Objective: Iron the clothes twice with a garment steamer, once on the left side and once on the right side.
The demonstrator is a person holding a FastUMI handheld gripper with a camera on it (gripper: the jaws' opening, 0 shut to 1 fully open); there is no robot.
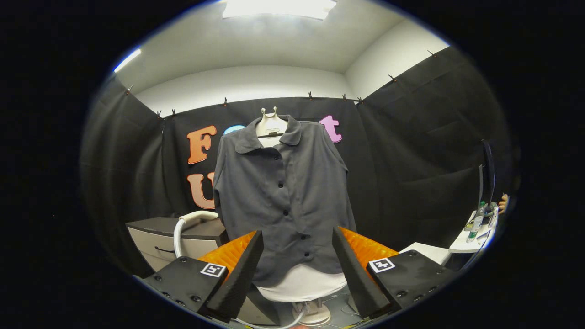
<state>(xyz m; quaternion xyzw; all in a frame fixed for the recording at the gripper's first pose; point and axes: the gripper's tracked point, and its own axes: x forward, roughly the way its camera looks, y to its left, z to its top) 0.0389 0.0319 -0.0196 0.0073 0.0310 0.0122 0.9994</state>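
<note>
The gripper (297, 269) is released, its two fingers spread wide with nothing held between them. Straight ahead, framed in the gap between the fingers, hangs the grey shirt (283, 196), buttoned down its front and dressed over a white mannequin form (304, 284) whose neck knob pokes out above the shirt's collar. Below the shirt's hem the form narrows to a round base (315, 314), with a thin cable trailing past it.

To the left of the shirt, a pale hose (189, 224) arcs up over a dark-topped cabinet (183, 233); this is likely part of the garment steamer, though its head cannot be made out. To the right of the shirt, well apart, a white counter (470, 244) carries a bottle (476, 222) and a dark upright screen.

Judging from this, no steaming pass has begun. The risk is snagging the hose or cable on the form's base while reaching, or tugging the shirt askew. The steamer's handle and the cabinet's lower part are cut off behind the left finger.
</note>
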